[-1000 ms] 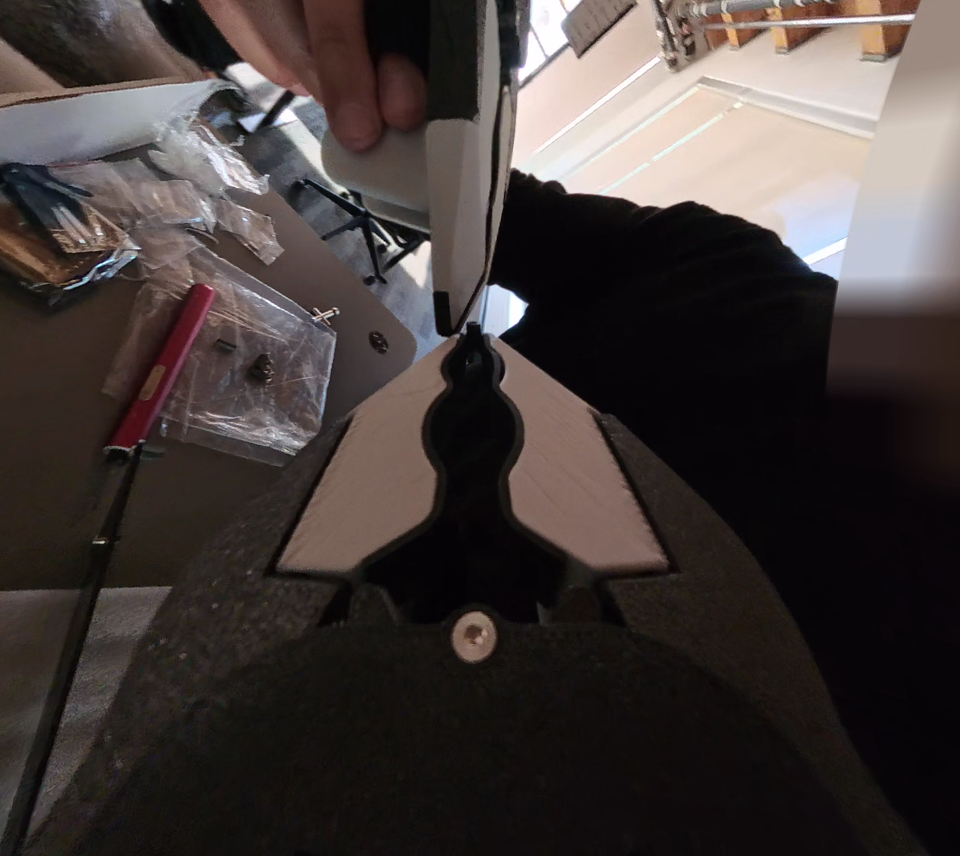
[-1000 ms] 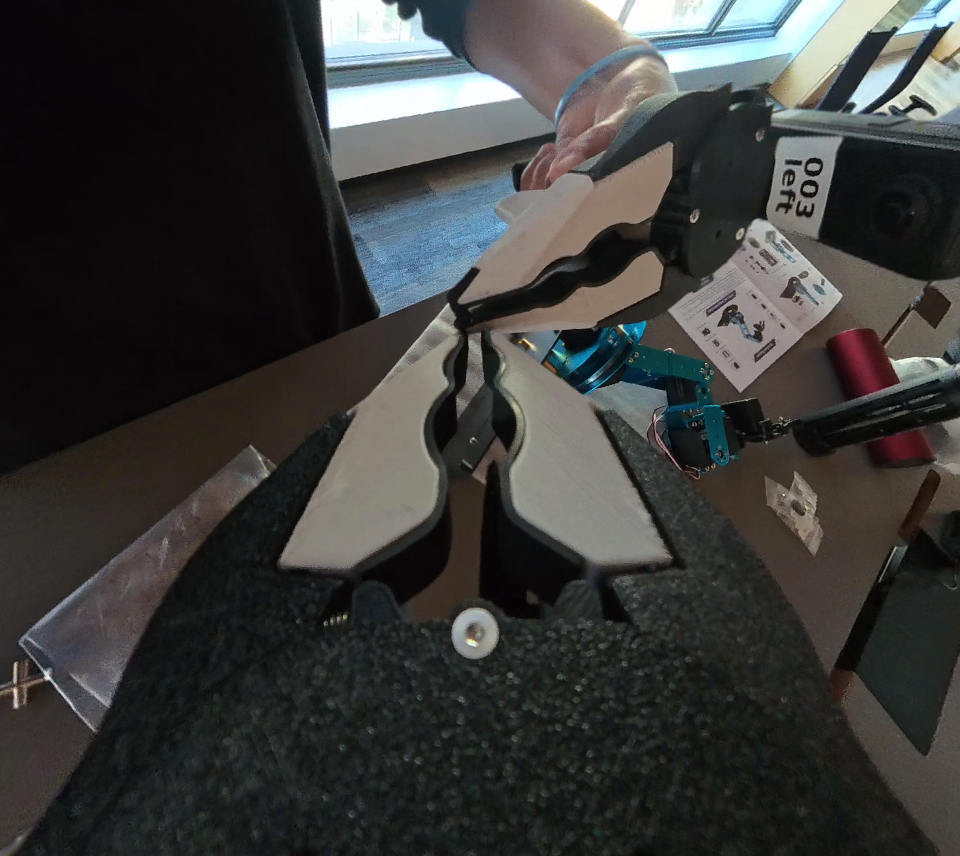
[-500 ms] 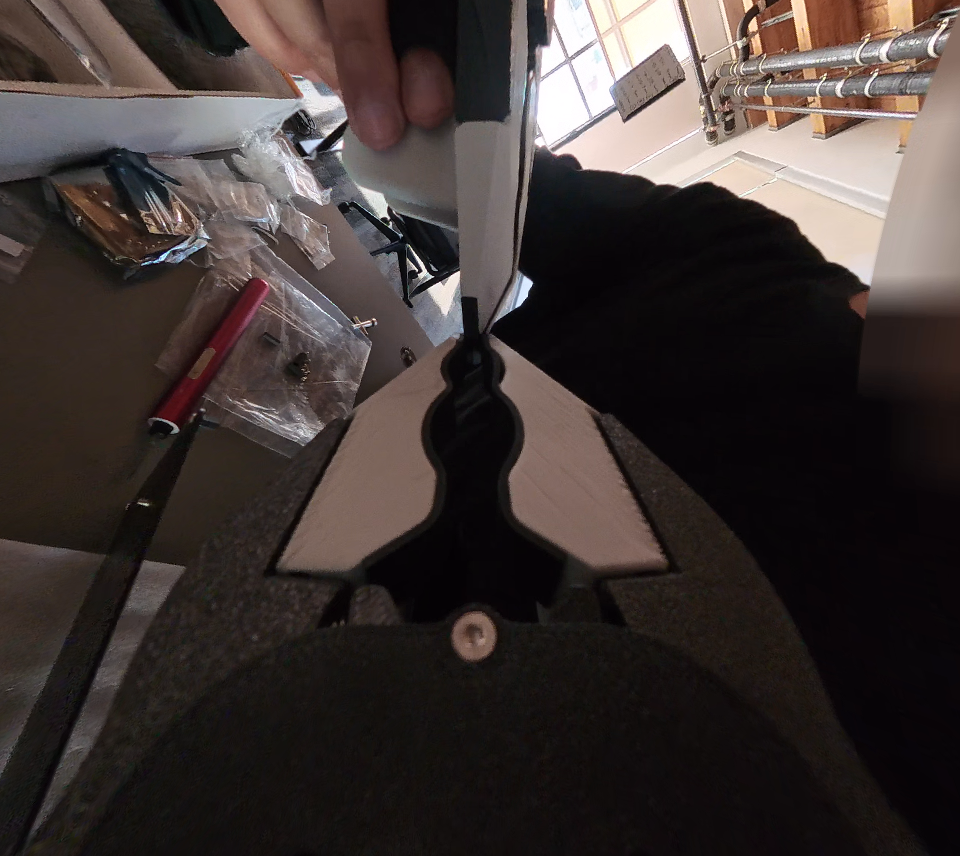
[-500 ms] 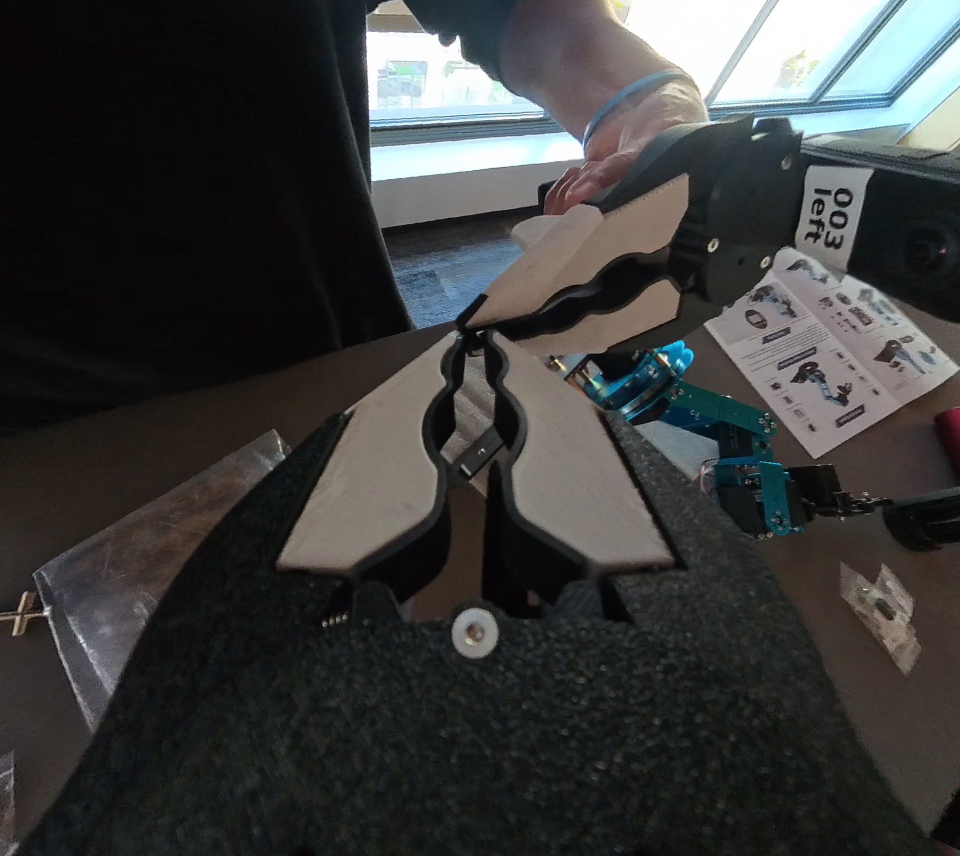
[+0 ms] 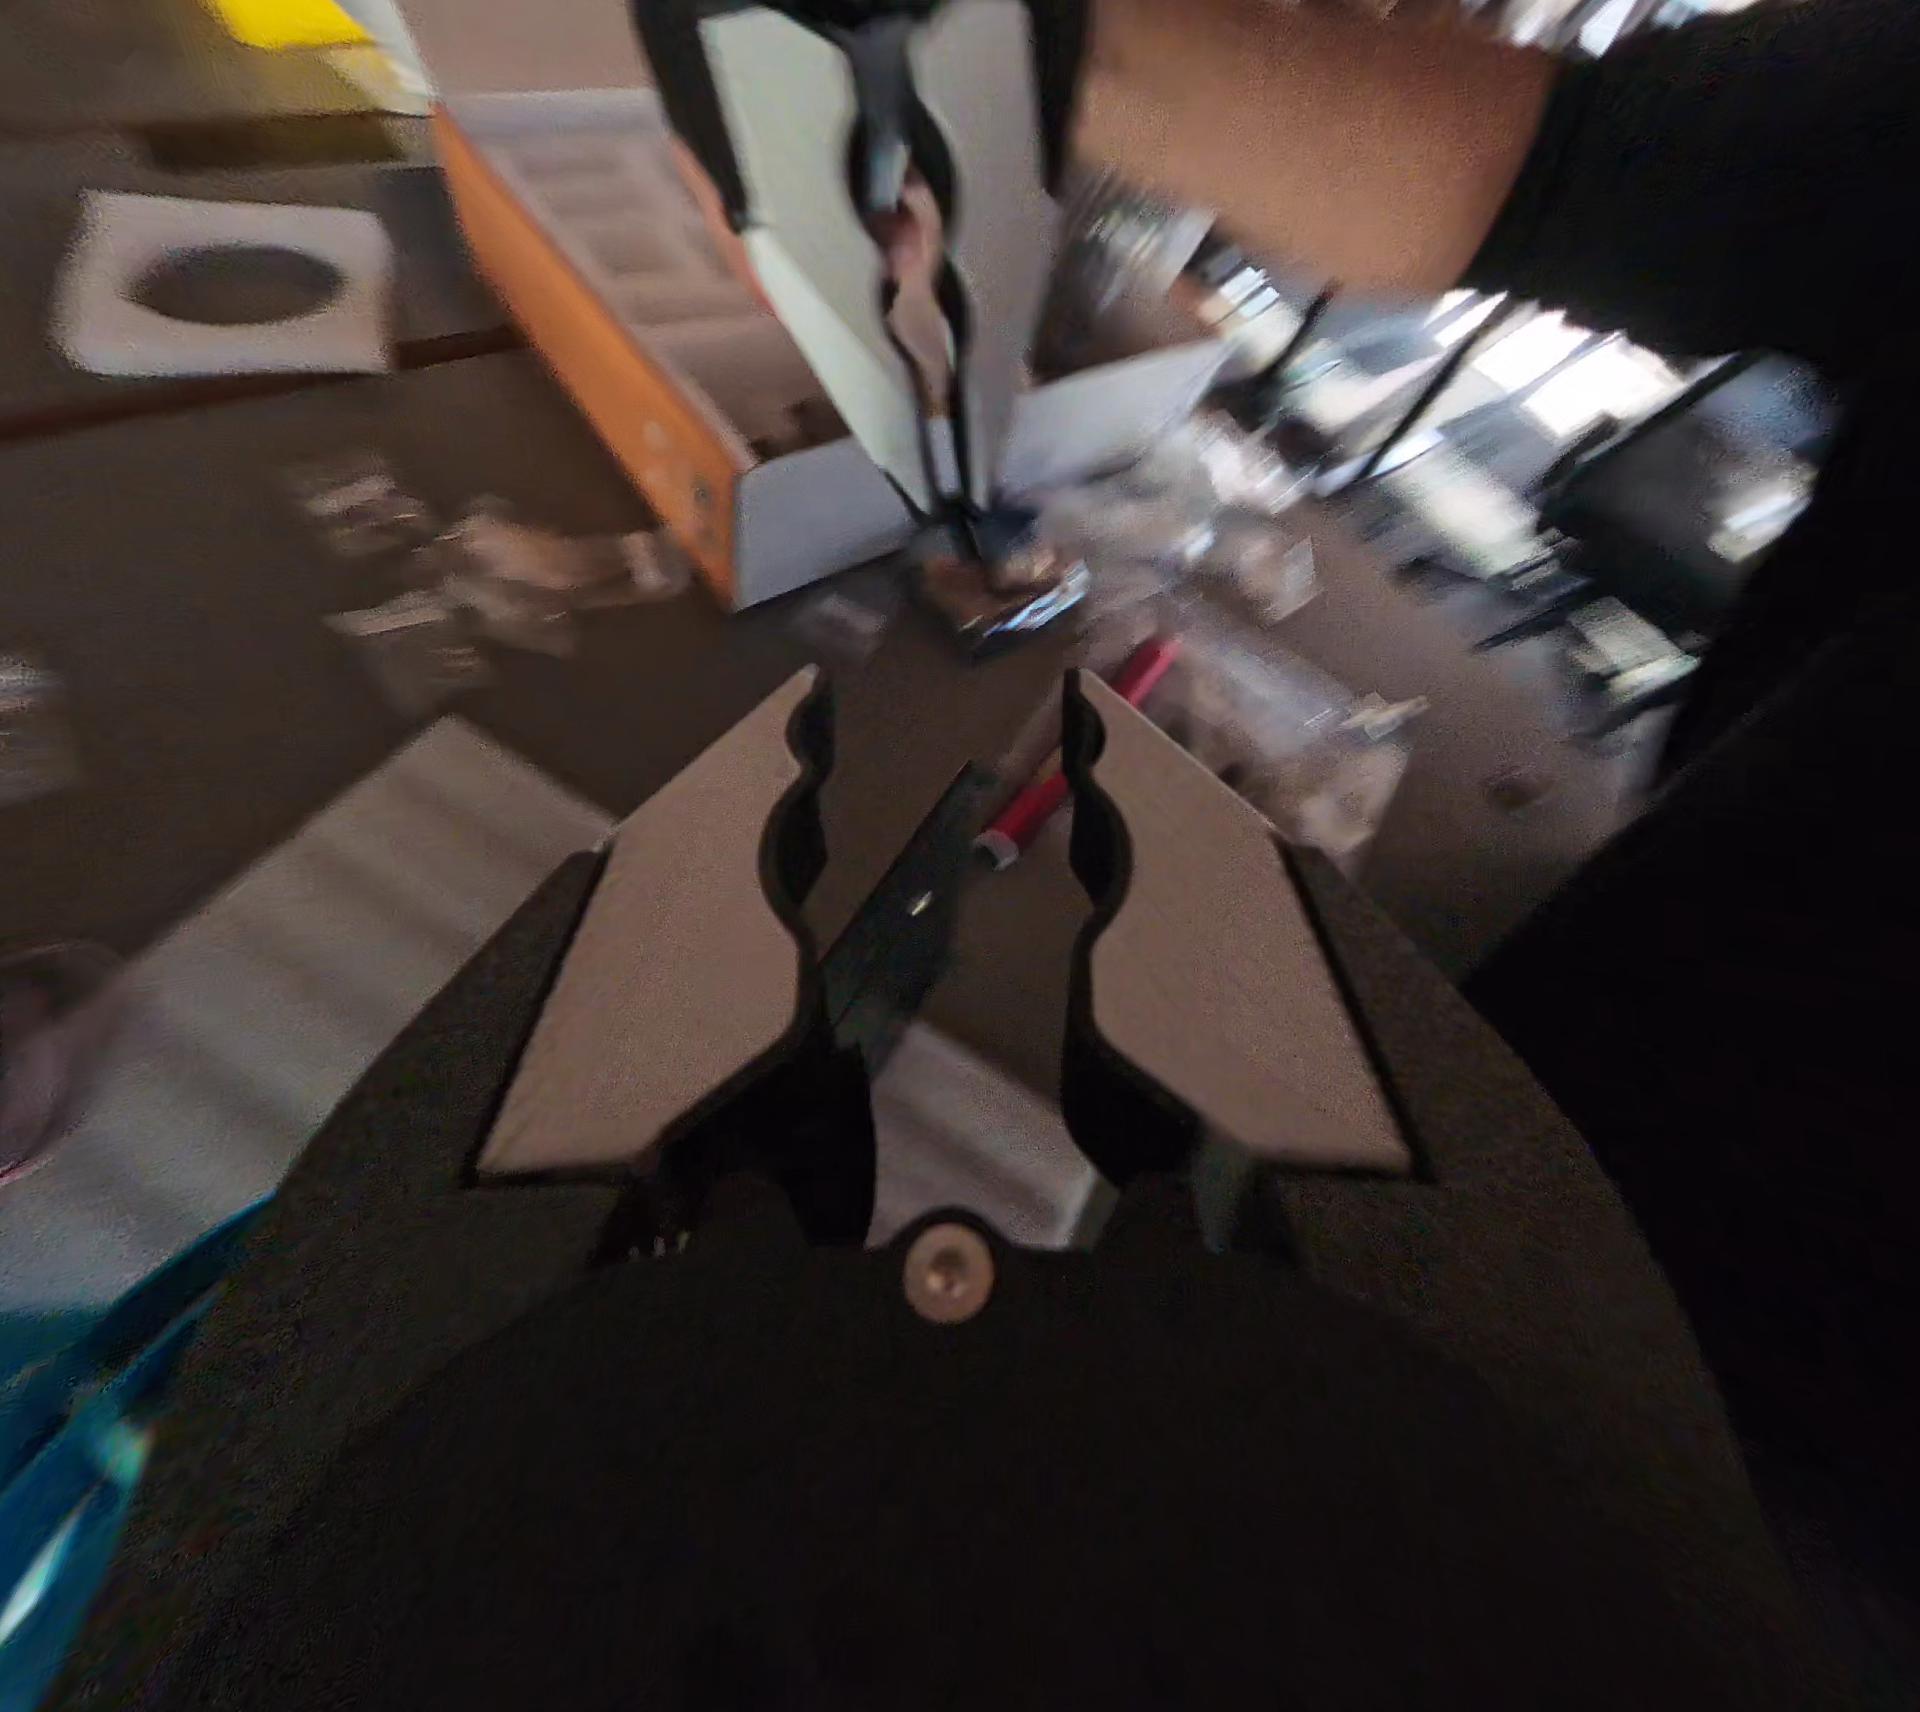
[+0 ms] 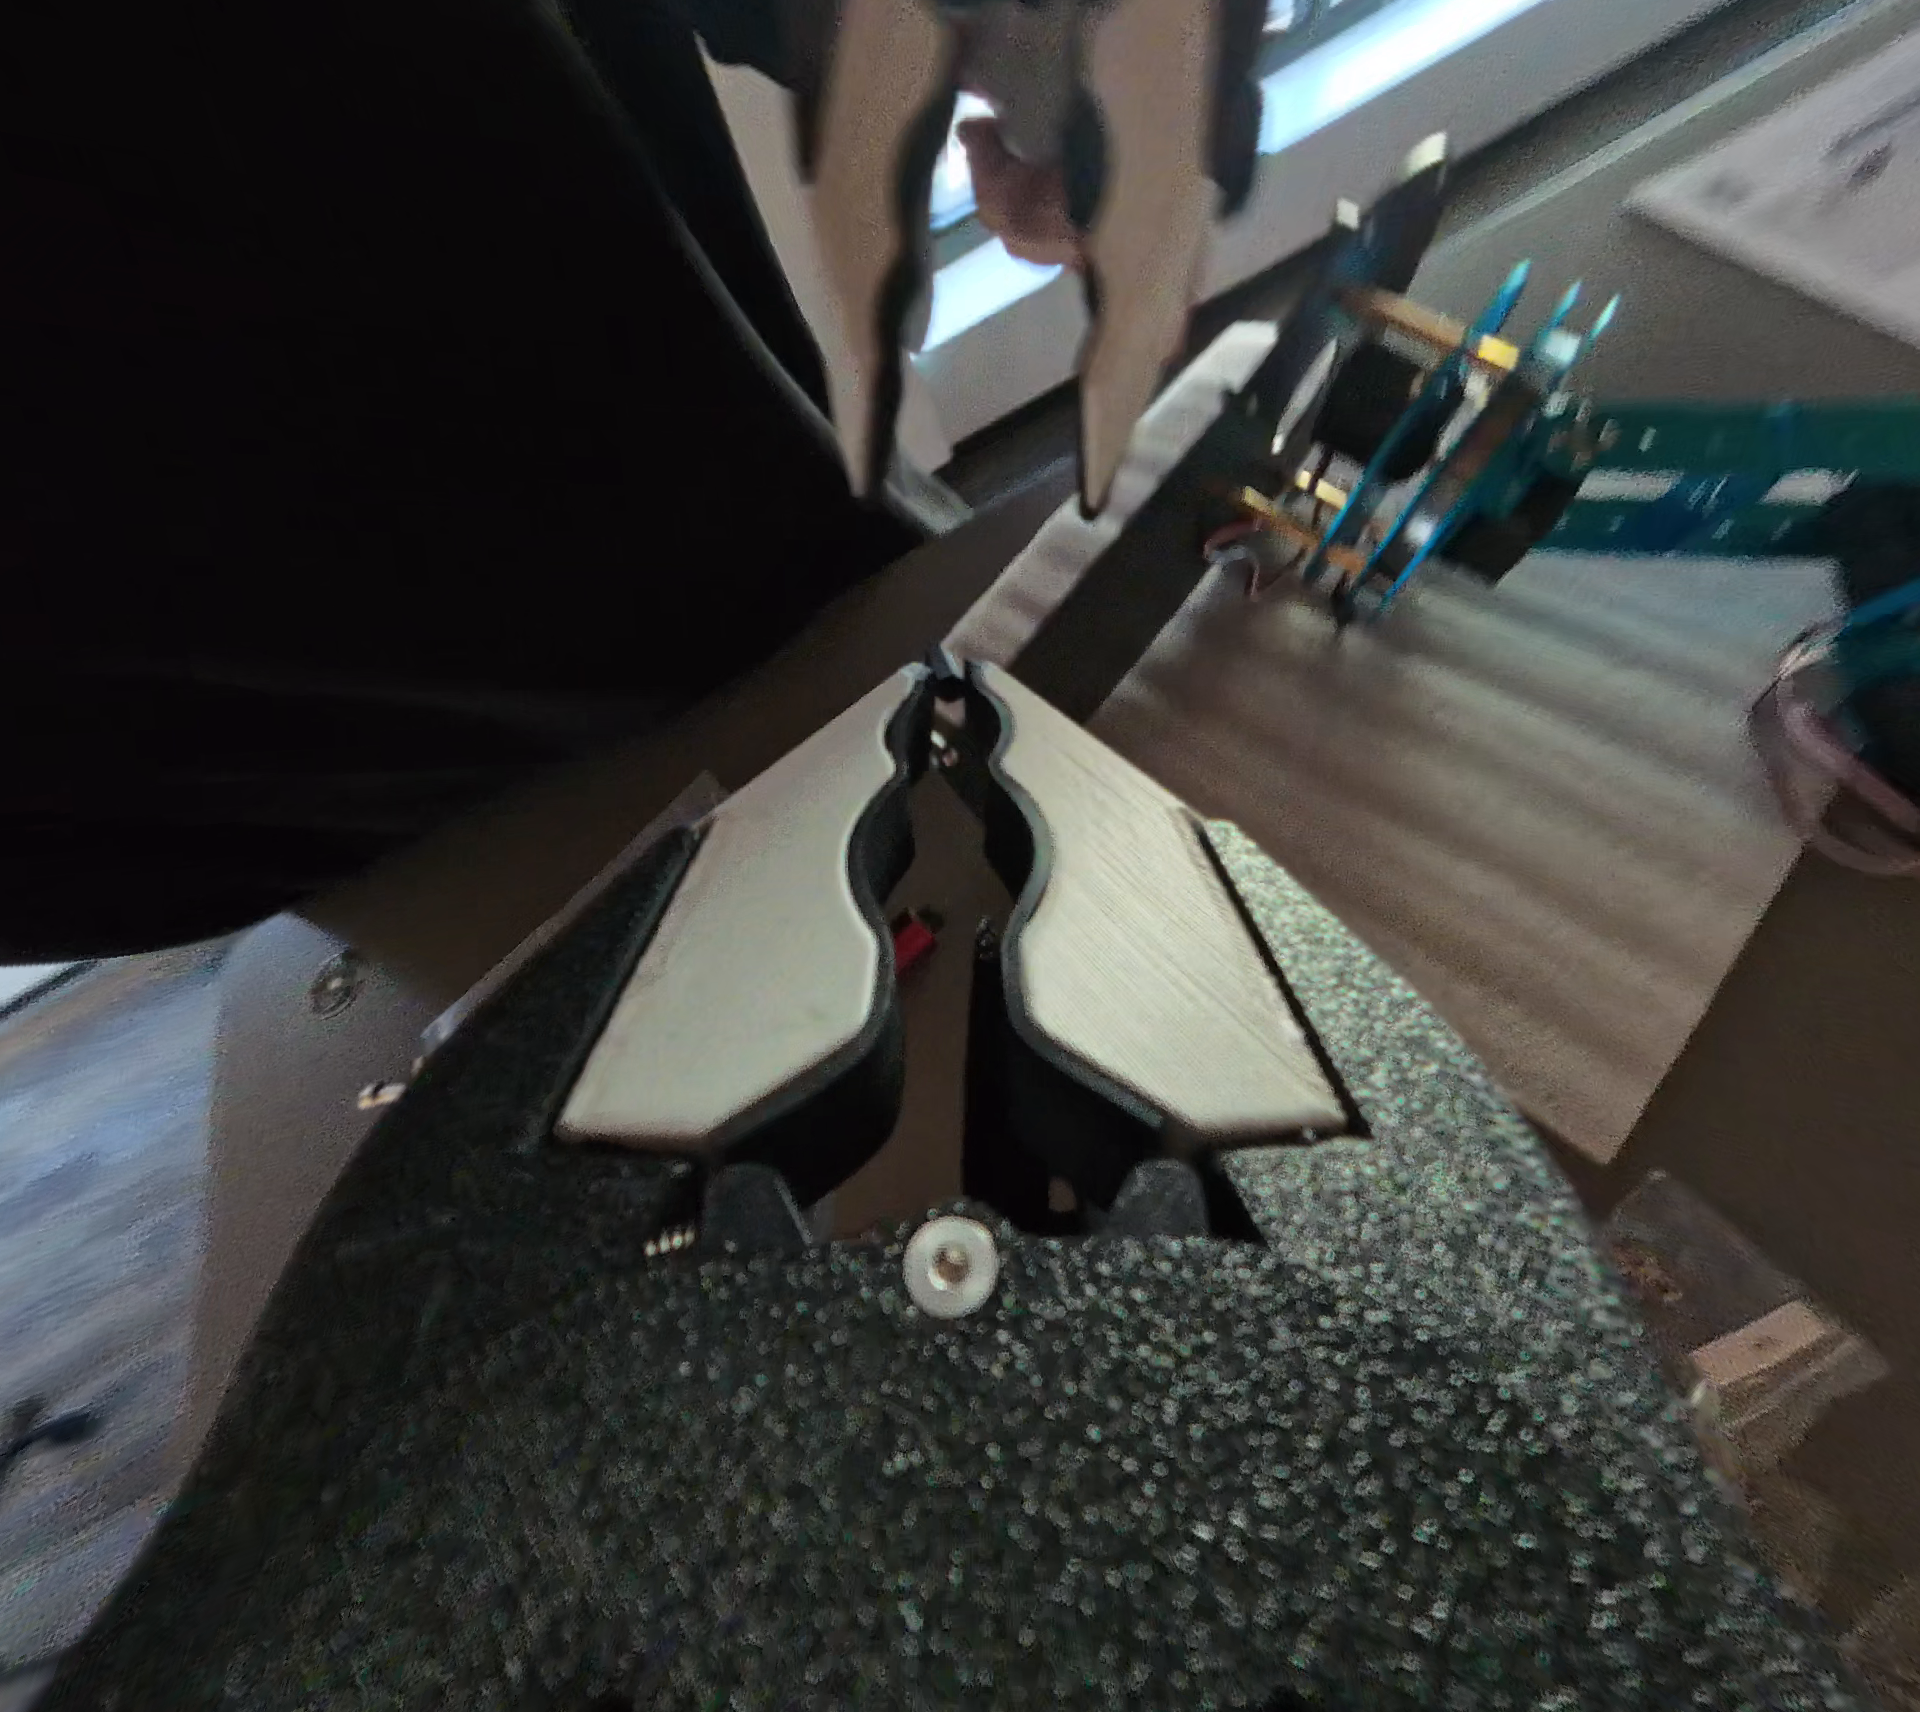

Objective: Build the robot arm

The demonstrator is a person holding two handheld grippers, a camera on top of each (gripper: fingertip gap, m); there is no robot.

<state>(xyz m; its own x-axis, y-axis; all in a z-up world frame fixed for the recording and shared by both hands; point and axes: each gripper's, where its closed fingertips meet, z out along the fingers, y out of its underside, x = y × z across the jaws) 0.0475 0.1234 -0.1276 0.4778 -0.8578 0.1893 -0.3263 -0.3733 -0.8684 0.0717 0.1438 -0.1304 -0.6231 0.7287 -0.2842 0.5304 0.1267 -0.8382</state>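
My left gripper is open, its jaws wide apart and nothing pressed between them. Through the gap I see a red-handled tool with a black shaft lying on the brown table. My left gripper also shows in the right wrist view, open above the table edge. My right gripper is shut on a small black part that sticks out at its tips. It shows in the left wrist view too, pointing down over the table with something dark at its tips. Both views are blurred by motion.
An orange and white box and clear plastic bags lie beyond my left gripper. A blue metal robot arm kit and a dark bar stand on a pale sheet. A person in dark clothing stands close. The left gripper's tips are roughly 4 cm from the right gripper's.
My left gripper was shut tip to tip against the right gripper. It has opened wide and swung away to face the table. The right gripper stays shut on the black part.
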